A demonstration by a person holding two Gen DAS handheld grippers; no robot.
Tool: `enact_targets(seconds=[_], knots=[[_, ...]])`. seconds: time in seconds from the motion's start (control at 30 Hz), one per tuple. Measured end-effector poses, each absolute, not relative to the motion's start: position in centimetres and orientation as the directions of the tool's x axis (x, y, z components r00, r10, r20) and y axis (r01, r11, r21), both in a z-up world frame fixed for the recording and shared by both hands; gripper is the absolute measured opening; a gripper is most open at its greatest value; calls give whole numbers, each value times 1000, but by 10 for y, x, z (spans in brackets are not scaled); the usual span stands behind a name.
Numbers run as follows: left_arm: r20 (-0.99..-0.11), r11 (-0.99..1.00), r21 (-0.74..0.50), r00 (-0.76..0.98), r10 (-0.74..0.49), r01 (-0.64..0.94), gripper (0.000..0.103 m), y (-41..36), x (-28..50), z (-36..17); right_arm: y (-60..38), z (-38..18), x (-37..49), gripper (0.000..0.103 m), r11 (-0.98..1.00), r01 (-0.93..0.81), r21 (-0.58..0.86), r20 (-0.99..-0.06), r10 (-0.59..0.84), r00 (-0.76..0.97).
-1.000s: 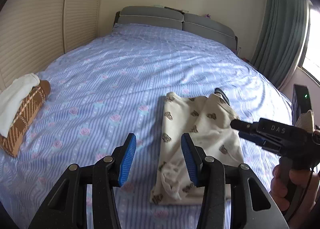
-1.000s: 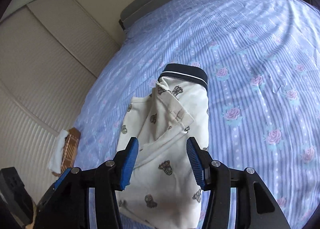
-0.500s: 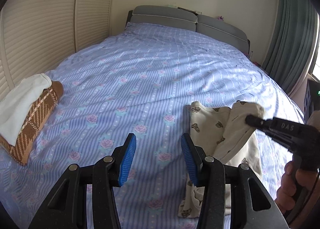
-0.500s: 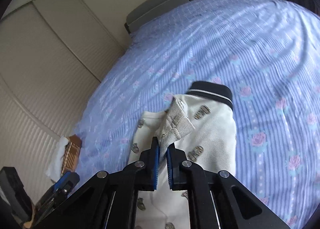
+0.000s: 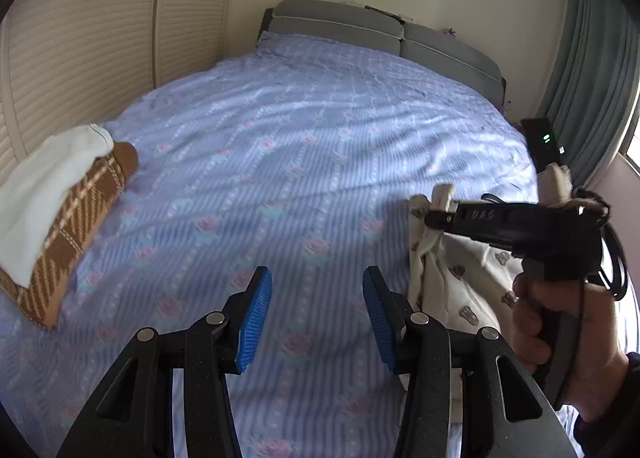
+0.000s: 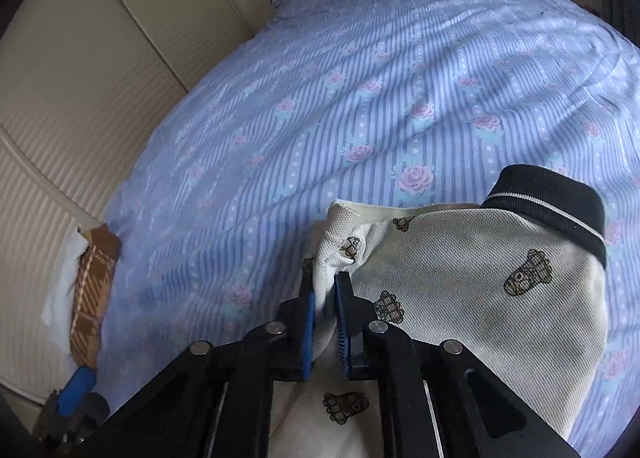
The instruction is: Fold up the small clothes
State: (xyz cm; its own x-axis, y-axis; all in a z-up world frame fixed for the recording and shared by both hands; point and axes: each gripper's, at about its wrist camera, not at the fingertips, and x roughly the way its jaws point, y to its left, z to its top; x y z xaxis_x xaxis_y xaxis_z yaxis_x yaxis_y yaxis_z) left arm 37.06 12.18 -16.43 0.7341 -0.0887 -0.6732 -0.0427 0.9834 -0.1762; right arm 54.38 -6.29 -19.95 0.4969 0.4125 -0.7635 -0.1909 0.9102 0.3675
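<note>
Shirt (image 6: 460, 298), a cream knit printed with small bears and finished with a dark collar, lies near the bed's (image 5: 320, 162) right edge, its long axis running toward the headboard. Left claw (image 5: 317, 308) hangs half open and empty over bare striped sheet, the shirt to its right. Right claw (image 6: 325, 322) is nearer: its jaws are opening, a bunched sleeve fold between them.

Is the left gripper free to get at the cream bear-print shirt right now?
Probably yes: the left gripper is open and empty over bare bedsheet, with the cream bear-print shirt just beside it, though the right gripper already pinches its edge.
</note>
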Motion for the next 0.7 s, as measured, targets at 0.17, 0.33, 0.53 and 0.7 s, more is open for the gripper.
enact_targets(seconds=[0.17,0.33,0.53,0.7], knots=[[-674,968,-247,712,-197,34,47,109,355,-169,-95,-167,473,29,911,-234,340,-697,411,588],[-685,945,-314,669,-289,87,47,95,343,-180,-116,-149,365,36,953,-280,115,-633,287,719],[-710,946,-314,643,-287,76,46,83,335,-189,-112,-171,307,36,943,-314,-111,-629,178,757],[-718,965,-249,653,-240,81,46,77,327,-187,-103,-189,307,36,926,-345,-154,-649,169,742]])
